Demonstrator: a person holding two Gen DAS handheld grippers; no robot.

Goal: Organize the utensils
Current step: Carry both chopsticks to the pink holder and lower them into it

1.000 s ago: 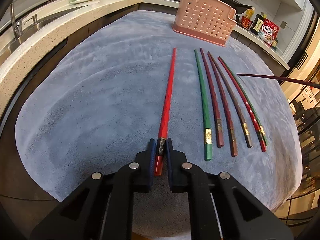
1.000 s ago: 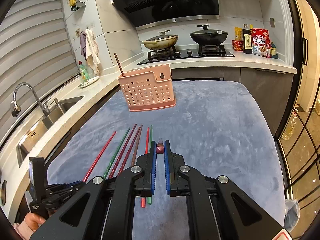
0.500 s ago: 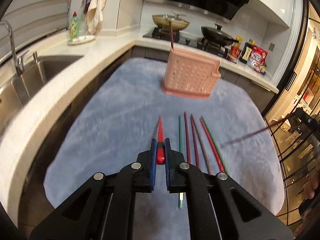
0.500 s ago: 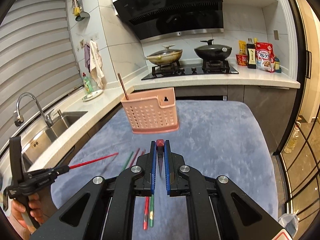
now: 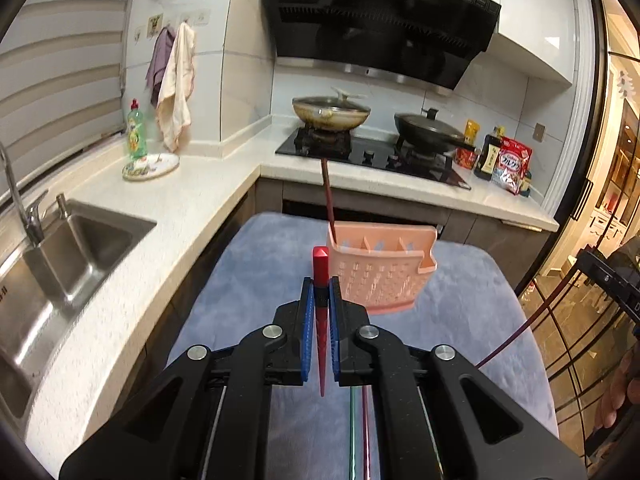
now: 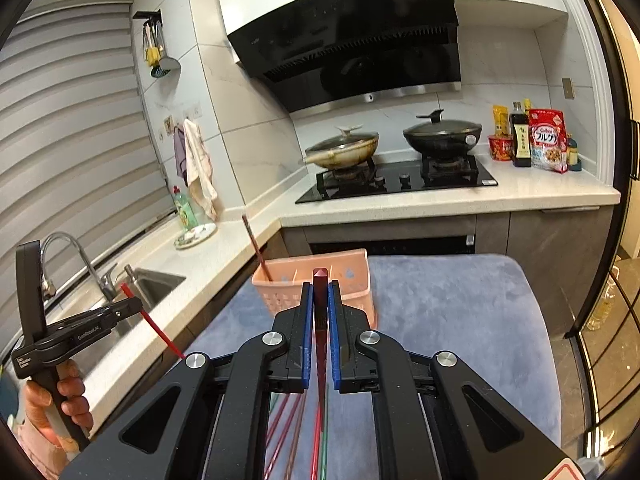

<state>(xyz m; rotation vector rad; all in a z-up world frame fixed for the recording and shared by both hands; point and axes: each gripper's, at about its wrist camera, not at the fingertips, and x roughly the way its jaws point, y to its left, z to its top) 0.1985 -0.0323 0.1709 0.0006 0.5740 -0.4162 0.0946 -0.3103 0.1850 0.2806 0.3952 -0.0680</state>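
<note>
My left gripper is shut on a red chopstick, held point-down above the grey-blue mat; it also shows in the right wrist view. My right gripper is shut on a dark maroon chopstick, thick end up. The pink perforated utensil basket stands at the mat's far end, also in the right wrist view, with one brown chopstick standing in its left compartment. Several chopsticks lie on the mat under the right gripper.
A steel sink with faucet is set in the white counter at left. A stove with two covered pans stands behind the basket. A dish soap bottle and food packages stand on the counter.
Both grippers have lifted their chopsticks off the mat and tilted up to near upright, with the basket now straight ahead of each.
</note>
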